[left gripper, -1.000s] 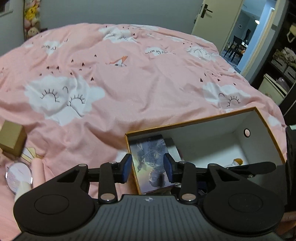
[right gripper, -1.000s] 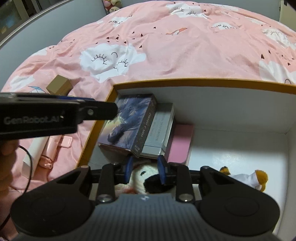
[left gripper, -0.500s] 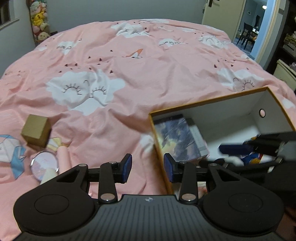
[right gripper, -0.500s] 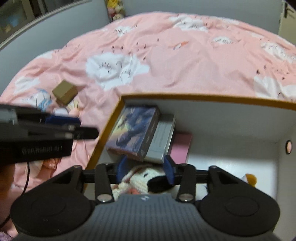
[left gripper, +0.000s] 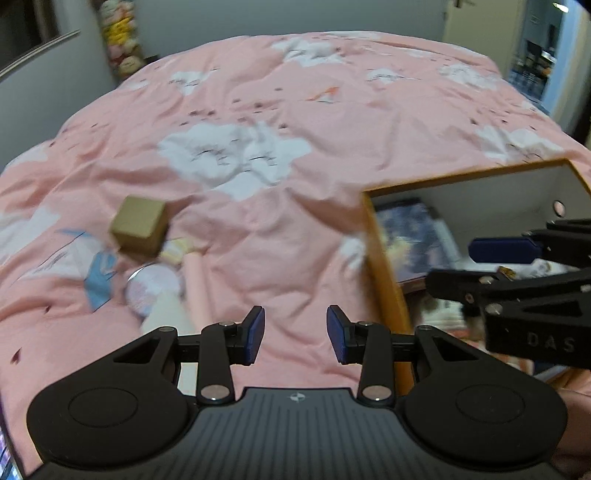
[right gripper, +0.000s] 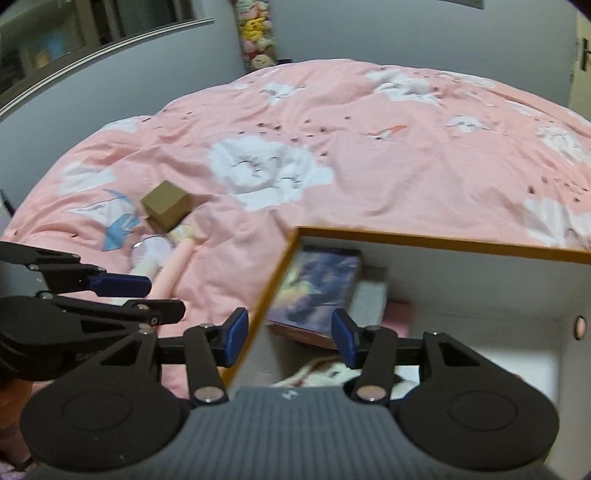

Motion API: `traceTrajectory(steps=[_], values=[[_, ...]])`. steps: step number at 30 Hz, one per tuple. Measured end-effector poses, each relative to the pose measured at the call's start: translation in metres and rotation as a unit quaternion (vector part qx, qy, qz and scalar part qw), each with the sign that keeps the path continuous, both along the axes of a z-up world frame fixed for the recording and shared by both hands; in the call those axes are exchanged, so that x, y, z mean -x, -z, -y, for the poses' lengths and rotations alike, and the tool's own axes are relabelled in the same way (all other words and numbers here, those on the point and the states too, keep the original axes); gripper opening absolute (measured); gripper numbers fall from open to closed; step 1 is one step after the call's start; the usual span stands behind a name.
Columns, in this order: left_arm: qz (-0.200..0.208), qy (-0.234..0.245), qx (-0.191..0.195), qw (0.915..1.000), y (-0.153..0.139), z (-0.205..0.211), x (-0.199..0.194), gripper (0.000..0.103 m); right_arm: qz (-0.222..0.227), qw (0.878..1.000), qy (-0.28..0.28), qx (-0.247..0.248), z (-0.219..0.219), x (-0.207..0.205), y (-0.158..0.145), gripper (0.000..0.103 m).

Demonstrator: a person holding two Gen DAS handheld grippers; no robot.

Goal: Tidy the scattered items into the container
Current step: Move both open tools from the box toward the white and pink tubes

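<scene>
The white container with an orange rim (right gripper: pixel 443 243) sits on the pink bed. It holds a dark picture box (right gripper: pixel 321 288), a grey book (right gripper: pixel 369 295), a pink item (right gripper: pixel 399 314) and a white plush toy (right gripper: pixel 325 373). My right gripper (right gripper: pixel 290 332) hovers above the container's left wall, its jaws opening and nothing between them. My left gripper (left gripper: pixel 295 332) is open and empty over bare bedding, left of the container (left gripper: pixel 461 175). Ahead on its left lie a brown cube box (left gripper: pixel 138 229), a round compact (left gripper: pixel 151 288), a pink tube (left gripper: pixel 199 280) and a blue-white paper (left gripper: pixel 99 273).
The pink cloud-print duvet (left gripper: pixel 332 122) covers the whole bed. Stuffed toys (right gripper: pixel 255 33) hang on the far wall. A doorway (left gripper: pixel 535 55) opens at the back right. In the left wrist view, the right gripper (left gripper: pixel 469 267) juts in over the container.
My right gripper has let go of the plush toy, opened wider and risen. My left gripper has swung left, away from the container and toward the scattered items.
</scene>
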State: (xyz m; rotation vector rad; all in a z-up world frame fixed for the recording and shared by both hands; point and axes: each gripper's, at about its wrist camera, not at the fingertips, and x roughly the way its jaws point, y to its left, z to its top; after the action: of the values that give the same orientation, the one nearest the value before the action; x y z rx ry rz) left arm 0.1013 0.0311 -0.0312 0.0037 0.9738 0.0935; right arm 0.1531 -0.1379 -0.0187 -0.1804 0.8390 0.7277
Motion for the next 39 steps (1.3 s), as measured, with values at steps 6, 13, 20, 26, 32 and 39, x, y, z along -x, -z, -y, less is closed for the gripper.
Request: traceTrajectory(steps=[6,13,20,26,32,39], values=[[-0.002,-0.049,-0.017,0.9986,-0.005,-0.033,0.013,0.044,-0.009,0.999,-0.047,0.015,-0.043,0.008,-0.003,0.053],[-0.022,-0.103,0.007,0.9945,-0.001,-0.077,0.020,0.044,-0.040,0.995,-0.082,0.032,-0.092,0.012,0.006,0.053],[-0.042,-0.139,0.036,0.9888,0.007,-0.104,0.024,0.044,-0.058,0.992,-0.099,0.058,-0.125,0.009,0.022,0.045],[-0.062,-0.153,0.085,0.9826,0.018,-0.120,0.021,0.047,-0.060,0.990,-0.097,0.084,-0.136,0.000,0.033,0.044],[-0.078,-0.159,0.099,0.9792,0.026,-0.123,0.009,0.049,-0.078,0.987,-0.113,0.084,-0.143,-0.005,0.043,0.039],[-0.078,-0.153,0.118,0.9781,0.025,-0.116,-0.006,0.049,-0.068,0.988,-0.103,0.096,-0.142,-0.009,0.048,0.037]])
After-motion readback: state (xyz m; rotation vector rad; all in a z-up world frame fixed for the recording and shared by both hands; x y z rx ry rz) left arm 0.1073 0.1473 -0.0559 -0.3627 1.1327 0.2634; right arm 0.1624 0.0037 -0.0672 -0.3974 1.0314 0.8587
